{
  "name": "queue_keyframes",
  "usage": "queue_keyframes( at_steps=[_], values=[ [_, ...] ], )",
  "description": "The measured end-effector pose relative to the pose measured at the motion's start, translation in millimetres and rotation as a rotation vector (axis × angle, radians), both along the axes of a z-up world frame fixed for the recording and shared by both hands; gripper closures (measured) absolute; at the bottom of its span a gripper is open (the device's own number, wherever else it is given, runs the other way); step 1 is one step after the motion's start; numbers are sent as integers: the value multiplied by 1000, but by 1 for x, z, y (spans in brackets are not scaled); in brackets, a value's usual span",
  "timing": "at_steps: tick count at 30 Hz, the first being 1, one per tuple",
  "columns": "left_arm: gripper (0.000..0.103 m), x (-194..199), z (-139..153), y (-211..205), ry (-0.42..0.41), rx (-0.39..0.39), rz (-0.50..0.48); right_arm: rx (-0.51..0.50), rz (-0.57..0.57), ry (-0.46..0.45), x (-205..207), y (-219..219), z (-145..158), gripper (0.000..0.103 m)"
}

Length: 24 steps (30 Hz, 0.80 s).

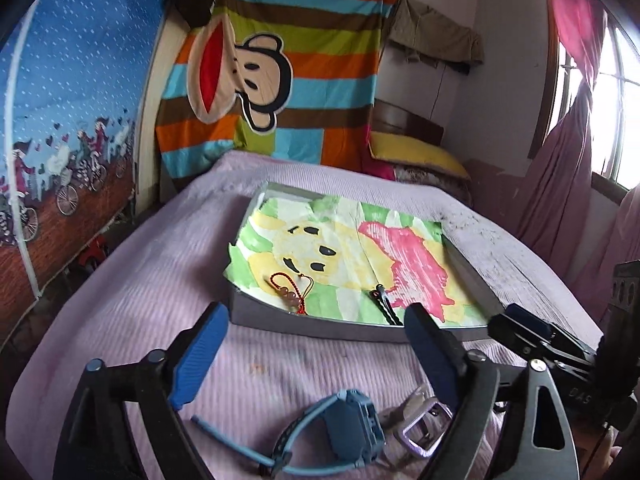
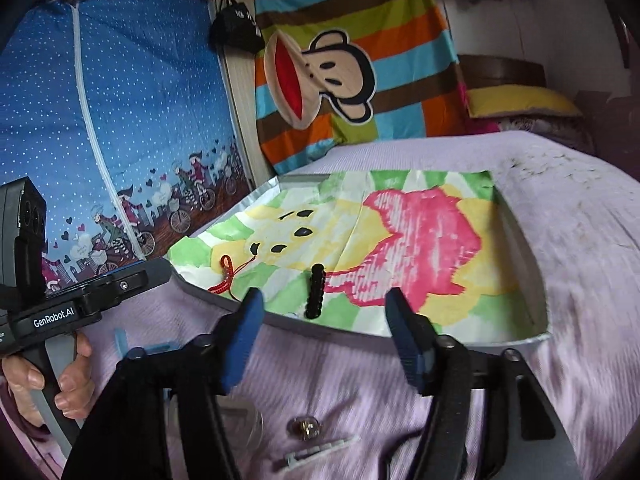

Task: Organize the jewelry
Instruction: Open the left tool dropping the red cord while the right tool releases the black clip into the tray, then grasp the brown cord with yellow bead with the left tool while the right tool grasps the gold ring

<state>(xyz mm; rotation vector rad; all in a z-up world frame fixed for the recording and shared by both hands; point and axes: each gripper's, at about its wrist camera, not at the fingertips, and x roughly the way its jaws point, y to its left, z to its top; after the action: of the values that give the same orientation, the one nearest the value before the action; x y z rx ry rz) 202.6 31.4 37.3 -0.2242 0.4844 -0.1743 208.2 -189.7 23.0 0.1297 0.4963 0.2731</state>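
Observation:
A shallow grey tray lined with a colourful cartoon paper lies on the lilac bedspread. In it lie a red cord charm with beads and a black hair clip; both show in the right wrist view, the charm and the clip. My left gripper is open and empty just before the tray. Below it lie a blue watch and a lilac buckle. My right gripper is open and empty at the tray's near edge. A small stud and a pale clip lie below it.
The bed runs to a striped monkey-print hanging and a yellow pillow. A blue printed wardrobe cover stands at the left. A pink curtain and a window are at the right. The left gripper's body shows at the right view's left.

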Motion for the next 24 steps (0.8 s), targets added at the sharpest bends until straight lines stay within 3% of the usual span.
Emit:
queue_keyframes(
  at_steps=[4,8,16,24],
  values=[
    [0,-26,-2,-3,-64,26,41,8,-16,-70,-32,-11,6,20],
    [0,-47,-6,-10,-95,61,42,4,-29,-134,-60,-16,9,10],
    [0,-81,-16,-19,-109,81,14,-23,-55,-201,-107,-22,9,2],
    [0,-105,-36,-28,-56,97,-45,-57,-52,-166,-131,-32,-2,2]
  ],
)
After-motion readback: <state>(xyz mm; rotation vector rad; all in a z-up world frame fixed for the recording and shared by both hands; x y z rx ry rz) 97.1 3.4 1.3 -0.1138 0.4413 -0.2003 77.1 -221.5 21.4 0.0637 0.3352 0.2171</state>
